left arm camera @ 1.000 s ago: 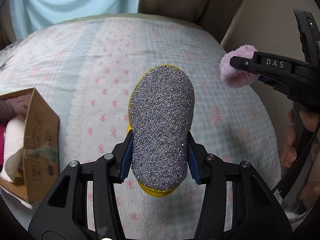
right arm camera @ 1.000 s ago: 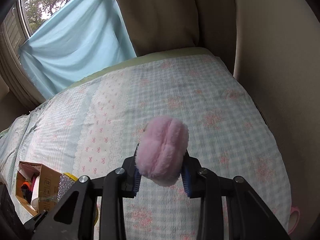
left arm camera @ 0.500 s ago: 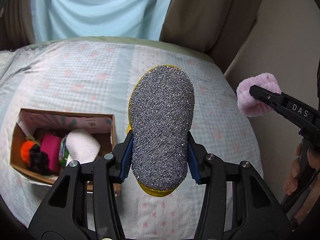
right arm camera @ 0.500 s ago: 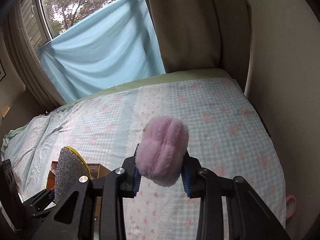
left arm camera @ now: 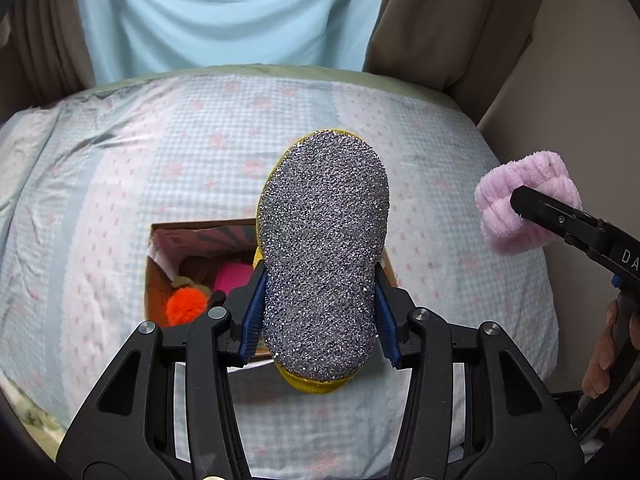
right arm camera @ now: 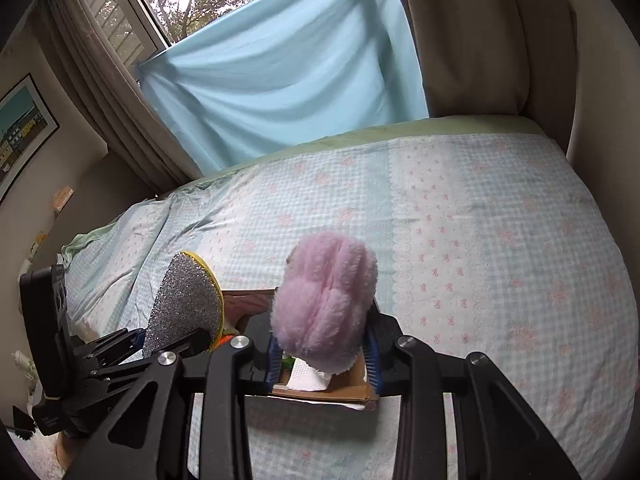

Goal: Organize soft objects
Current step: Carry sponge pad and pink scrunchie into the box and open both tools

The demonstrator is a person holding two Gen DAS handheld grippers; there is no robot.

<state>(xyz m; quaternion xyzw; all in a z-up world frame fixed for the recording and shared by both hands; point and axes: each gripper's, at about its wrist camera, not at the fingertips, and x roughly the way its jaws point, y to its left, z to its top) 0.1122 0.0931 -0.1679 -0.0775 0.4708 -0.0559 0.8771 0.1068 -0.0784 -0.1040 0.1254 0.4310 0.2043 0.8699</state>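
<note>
Left gripper (left arm camera: pixel 320 312) is clamped tight on a silver glittery sponge (left arm camera: pixel 324 248) with a yellow back, dead center of the frame, hanging right over the open cardboard box (left arm camera: pixel 158 280) on the checkered bedspread (left arm camera: pixel 200 152). Right gripper (right arm camera: pixel 322 354) is squeezing a fluffy pink scrunchie (right arm camera: pixel 326 308), lower middle, also above the box.

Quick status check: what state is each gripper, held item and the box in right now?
Left gripper: shut on sponge.
Sponge: held upright above box.
Right gripper: shut on pink plush.
Pink plush: held off the bed.
Box: open, partly filled.
</note>
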